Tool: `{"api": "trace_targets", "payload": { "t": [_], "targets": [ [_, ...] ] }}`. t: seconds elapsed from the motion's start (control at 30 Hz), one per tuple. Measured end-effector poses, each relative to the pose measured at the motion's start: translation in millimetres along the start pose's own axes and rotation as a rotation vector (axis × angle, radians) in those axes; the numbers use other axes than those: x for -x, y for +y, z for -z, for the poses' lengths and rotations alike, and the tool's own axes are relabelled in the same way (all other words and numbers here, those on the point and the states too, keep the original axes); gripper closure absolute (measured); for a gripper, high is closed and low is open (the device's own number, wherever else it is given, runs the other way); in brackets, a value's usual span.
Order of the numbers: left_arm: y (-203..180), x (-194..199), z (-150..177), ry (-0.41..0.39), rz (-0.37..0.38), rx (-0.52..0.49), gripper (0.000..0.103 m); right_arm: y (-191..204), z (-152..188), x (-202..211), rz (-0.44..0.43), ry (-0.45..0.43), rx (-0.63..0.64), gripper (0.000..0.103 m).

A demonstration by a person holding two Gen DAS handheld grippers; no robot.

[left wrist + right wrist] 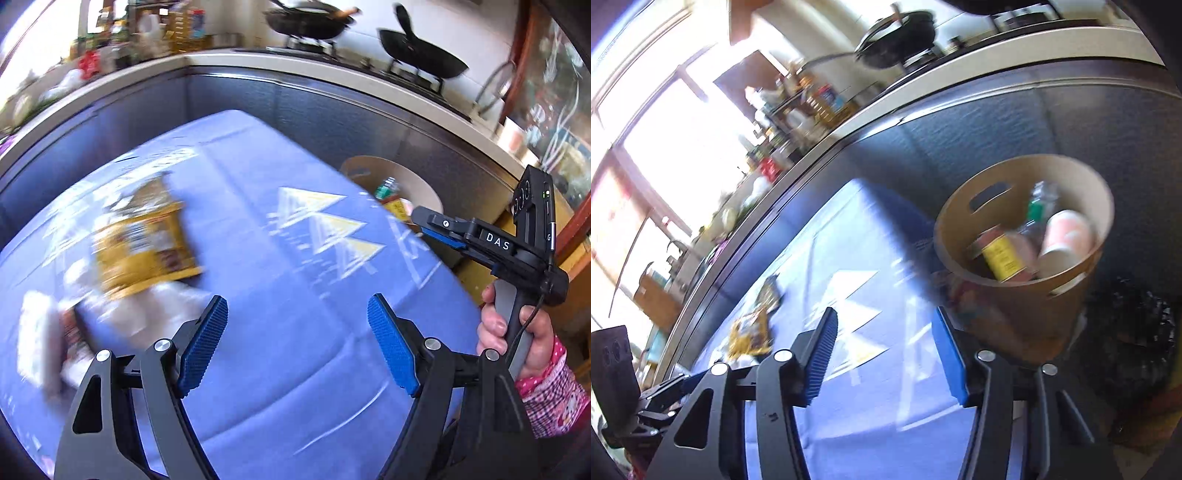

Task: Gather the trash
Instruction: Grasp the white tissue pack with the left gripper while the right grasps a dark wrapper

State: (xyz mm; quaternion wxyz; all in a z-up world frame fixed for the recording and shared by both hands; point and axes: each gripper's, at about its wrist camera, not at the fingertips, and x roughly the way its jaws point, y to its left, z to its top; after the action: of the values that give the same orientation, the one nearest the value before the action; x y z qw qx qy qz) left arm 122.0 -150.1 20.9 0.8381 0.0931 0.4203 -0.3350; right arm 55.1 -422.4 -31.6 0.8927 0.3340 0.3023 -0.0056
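Note:
A blurred yellow snack wrapper (142,245) lies on the blue tablecloth (295,295), with white crumpled paper (40,343) and other scraps to its left. My left gripper (297,321) hangs open above the cloth, right of the wrapper, nothing between its blue pads. A round brown bin (1027,236) past the table's right edge holds a yellow-labelled can, a bottle and a pink cup. My right gripper (886,328) is open and empty, pointing at the cloth just left of the bin. In the left wrist view the right gripper (439,229) is held in a hand near the bin (395,184).
A dark cabinet front (332,110) with a pale counter edge runs behind the table. Black woks (417,51) sit on a stove on top. Bottles and jars (812,103) crowd the counter by a bright window. A dark bag (1137,332) lies right of the bin.

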Motion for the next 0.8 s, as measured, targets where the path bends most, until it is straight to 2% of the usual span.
{"api": "trace_targets", "payload": {
  "t": [0.1,0.2,0.27,0.3,0.37,0.5,0.63,0.8],
  "targets": [
    [43,34,21,-0.046,-0.131,0.045,0.025,31,16,-17,-0.047,0.055,0.036,0.051],
    [95,61,42,-0.068,-0.325,0.11,0.017,68,34,-36,-0.098,0.124,0.086,0.051],
    [128,67,51,-0.054,-0.449,0.144,0.017,97,48,-47,-0.132,0.171,0.139,0.051],
    [143,69,56,-0.041,-0.484,0.156,0.017,112,55,-52,-0.149,0.192,0.167,0.051],
    [170,67,64,-0.01,-0.486,0.176,0.017,141,69,-62,-0.184,0.235,0.225,0.051],
    [188,49,67,0.018,-0.476,0.175,0.016,188,97,-85,-0.244,0.323,0.302,0.051],
    [199,31,63,0.032,-0.432,0.173,0.016,213,116,-113,-0.259,0.391,0.329,0.051],
    [210,6,58,0.065,-0.427,0.179,0.016,228,121,-144,-0.262,0.437,0.319,0.053]
  ]
}}
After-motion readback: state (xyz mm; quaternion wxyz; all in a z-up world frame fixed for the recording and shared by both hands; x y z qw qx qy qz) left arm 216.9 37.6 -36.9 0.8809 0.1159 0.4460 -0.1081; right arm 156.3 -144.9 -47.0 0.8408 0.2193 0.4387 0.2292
